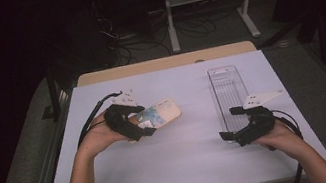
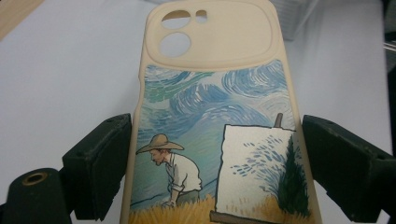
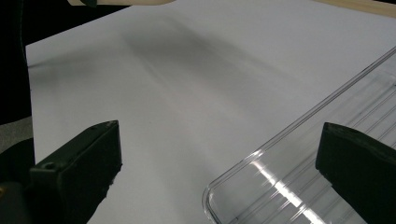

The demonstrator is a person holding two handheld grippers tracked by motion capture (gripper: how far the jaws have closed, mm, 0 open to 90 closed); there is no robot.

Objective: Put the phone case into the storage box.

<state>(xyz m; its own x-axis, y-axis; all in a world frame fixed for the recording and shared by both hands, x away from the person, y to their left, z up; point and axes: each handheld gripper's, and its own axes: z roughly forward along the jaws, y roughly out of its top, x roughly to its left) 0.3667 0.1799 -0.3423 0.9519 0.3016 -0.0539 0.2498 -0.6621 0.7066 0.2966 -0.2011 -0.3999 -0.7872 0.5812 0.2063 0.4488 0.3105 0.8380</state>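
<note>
While left tongs [image 2: 215,172] clamp phone case [image 2: 215,116], right tongs [image 3: 219,172] agape beside tray [image 3: 299,186] rim.

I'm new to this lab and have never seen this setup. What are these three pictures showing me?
A person sits at a white table with a hand-held gripper in each hand, a black clamp with two jaws. The high view looks down from above; the other two come from small cameras riding on each clamp. The left hand-held gripper grips a cream phone case with a painted picture by its long edges. The right hand-held gripper is open, holding nothing, its jaws at the near end of a clear plastic tray.
</note>
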